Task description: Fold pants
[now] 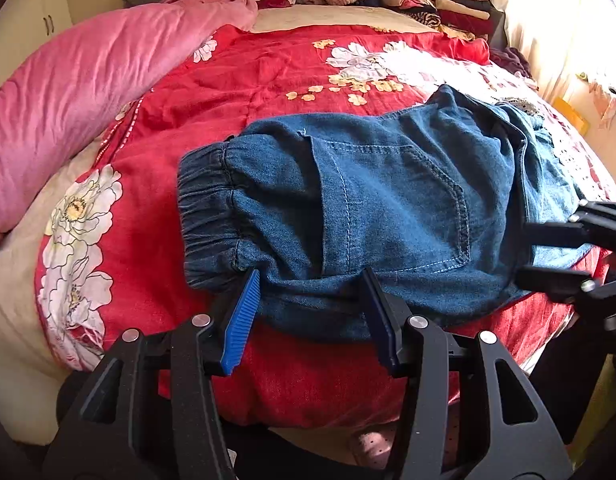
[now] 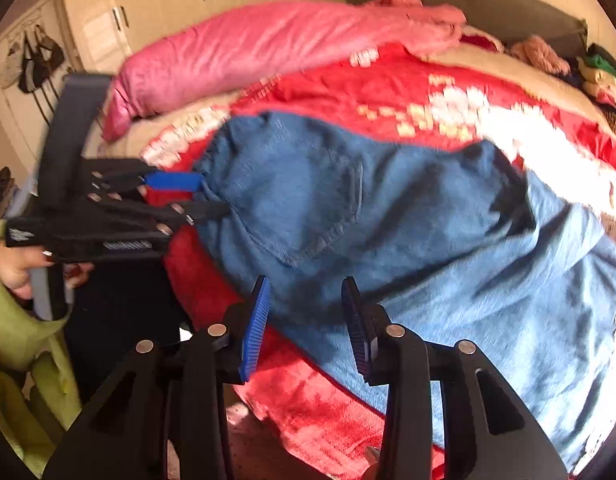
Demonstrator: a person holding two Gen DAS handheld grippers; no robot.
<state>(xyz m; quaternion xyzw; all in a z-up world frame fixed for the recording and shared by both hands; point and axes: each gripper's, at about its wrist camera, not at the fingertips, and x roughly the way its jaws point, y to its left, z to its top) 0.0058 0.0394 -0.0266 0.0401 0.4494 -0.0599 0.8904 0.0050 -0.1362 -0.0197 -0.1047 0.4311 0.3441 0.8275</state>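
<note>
A bed with a red floral quilt [image 1: 235, 92] carries folded blue denim pants [image 1: 388, 200] at its near edge. The left gripper [image 1: 312, 300] and right gripper [image 2: 305, 312] both stand released, jaws apart over the pants' near hem.

One pair of jeans [image 1: 388, 208], folded, centre. One red bedspread [image 1: 267, 76]. One pink quilt [image 1: 87, 92], ten o'clock. One clothes pile [image 1: 428, 0], one o'clock. Two tongs [image 1: 308, 292].

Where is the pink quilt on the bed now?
The pink quilt lies rolled along the far left side of the bed in both views, beside the red flowered cover, and apart from the blue pants.
</note>
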